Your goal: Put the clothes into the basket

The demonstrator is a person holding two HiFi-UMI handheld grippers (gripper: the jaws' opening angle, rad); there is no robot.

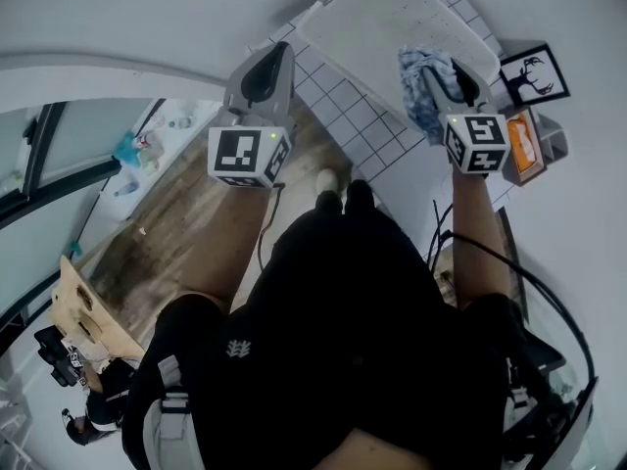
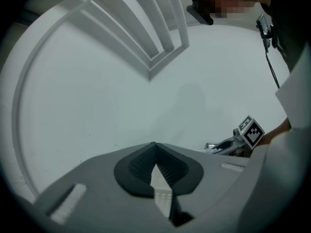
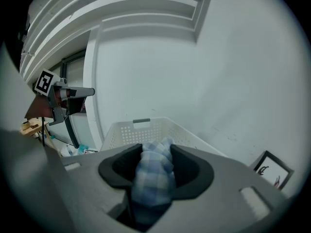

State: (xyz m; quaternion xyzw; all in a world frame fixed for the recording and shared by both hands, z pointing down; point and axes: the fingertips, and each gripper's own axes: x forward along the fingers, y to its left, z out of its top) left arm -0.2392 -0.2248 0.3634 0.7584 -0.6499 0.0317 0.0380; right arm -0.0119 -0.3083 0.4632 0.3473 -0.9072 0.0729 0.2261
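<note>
A white perforated laundry basket (image 1: pixel 392 27) stands on the tiled floor against the wall, also in the right gripper view as the basket (image 3: pixel 141 130). My right gripper (image 1: pixel 446 71) hovers over its right rim, shut on a blue checked cloth (image 1: pixel 421 86). In its own view the cloth (image 3: pixel 154 171) fills the gap between the pads of the right gripper (image 3: pixel 155 149) and bunches above them. My left gripper (image 1: pixel 265 67) is held up left of the basket, shut with nothing in it; the left gripper (image 2: pixel 155 147) faces a bare white wall, pads meeting at the tip.
A framed deer picture (image 1: pixel 534 74) leans on the wall right of the basket, with an orange object (image 1: pixel 522 140) beside it. The person's black-clad legs and shoes (image 1: pixel 338 189) stand on the tiled floor (image 1: pixel 343 130). Wood flooring (image 1: pixel 186 223) and a glass door lie left.
</note>
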